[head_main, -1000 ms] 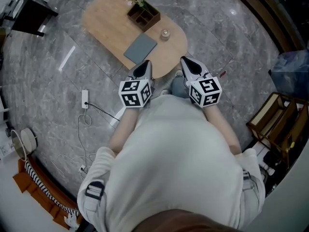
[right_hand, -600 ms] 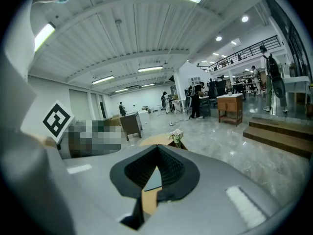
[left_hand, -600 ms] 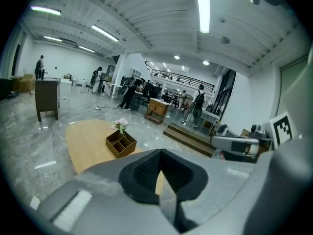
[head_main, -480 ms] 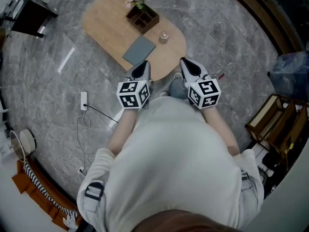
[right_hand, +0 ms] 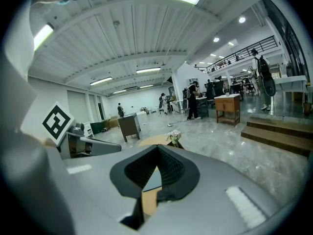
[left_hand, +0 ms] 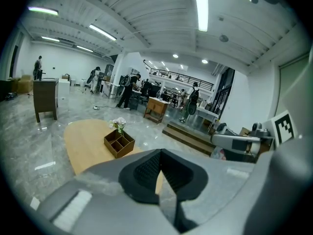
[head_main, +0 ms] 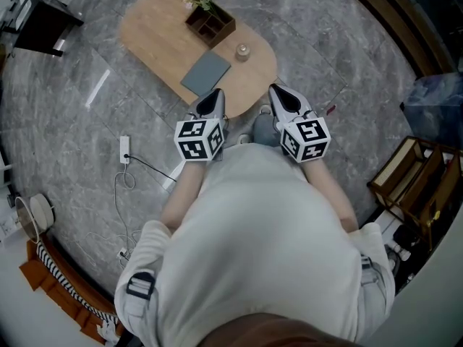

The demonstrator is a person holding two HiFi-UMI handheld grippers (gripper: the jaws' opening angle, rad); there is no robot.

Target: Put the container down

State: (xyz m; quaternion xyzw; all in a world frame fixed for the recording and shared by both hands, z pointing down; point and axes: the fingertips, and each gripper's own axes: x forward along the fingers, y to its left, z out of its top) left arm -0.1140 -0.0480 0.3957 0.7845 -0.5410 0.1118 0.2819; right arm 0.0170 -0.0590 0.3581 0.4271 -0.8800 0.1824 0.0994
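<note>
The container is a dark wooden box with compartments (head_main: 210,22) and pink flowers at one corner. It stands at the far end of an oval wooden table (head_main: 155,35); it also shows in the left gripper view (left_hand: 119,143). My left gripper (head_main: 212,96) hovers over the table's near edge, shut and empty (left_hand: 160,153). My right gripper (head_main: 278,91) is level with it just off the table's near right end, its jaws closed tip to tip with nothing between them (right_hand: 156,148). Both are well short of the box.
A grey flat pad (head_main: 206,73) and a small glass jar (head_main: 242,51) lie on the table between me and the box. A power strip with a cable (head_main: 126,149) lies on the marble floor at left. Wooden racks (head_main: 416,179) stand at right, a dark cabinet (head_main: 43,20) far left.
The table and box have drifted slightly up and to the left in the head view. Both grippers stay shut in nearly the same place.
</note>
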